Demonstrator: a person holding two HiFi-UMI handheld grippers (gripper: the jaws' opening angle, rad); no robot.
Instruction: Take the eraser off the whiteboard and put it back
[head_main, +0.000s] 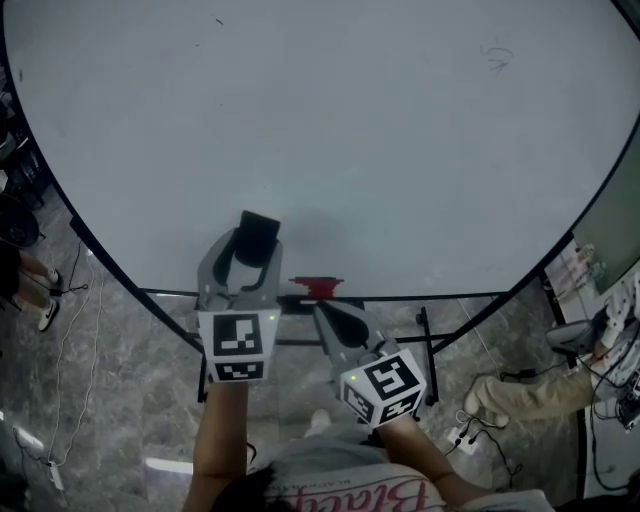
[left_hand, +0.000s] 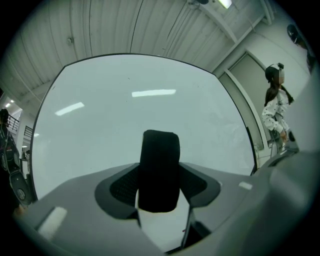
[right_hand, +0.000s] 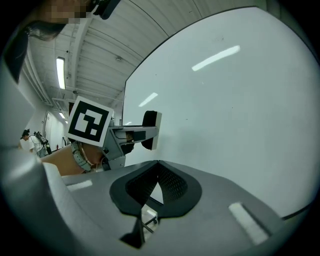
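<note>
A black eraser (head_main: 260, 232) with a white face (right_hand: 156, 131) lies against the lower part of the large whiteboard (head_main: 350, 130). My left gripper (head_main: 257, 246) points level at the board and is shut on the eraser (left_hand: 160, 165), one ribbed pad on each side of it. In the right gripper view this left gripper (right_hand: 131, 135) shows from the side, with the eraser's white face toward the board (right_hand: 230, 110). My right gripper (head_main: 328, 314) hangs lower and to the right, near the board's bottom edge. It is shut with nothing in it, its pads meeting at the tip (right_hand: 158, 165).
A small red object (head_main: 316, 287) sits at the board's bottom edge between the two grippers. A faint scribble (head_main: 495, 55) marks the board's upper right. The board's dark stand (head_main: 425, 345) and cables (head_main: 60, 300) are on the floor below. A person (left_hand: 275, 107) stands at the board's right.
</note>
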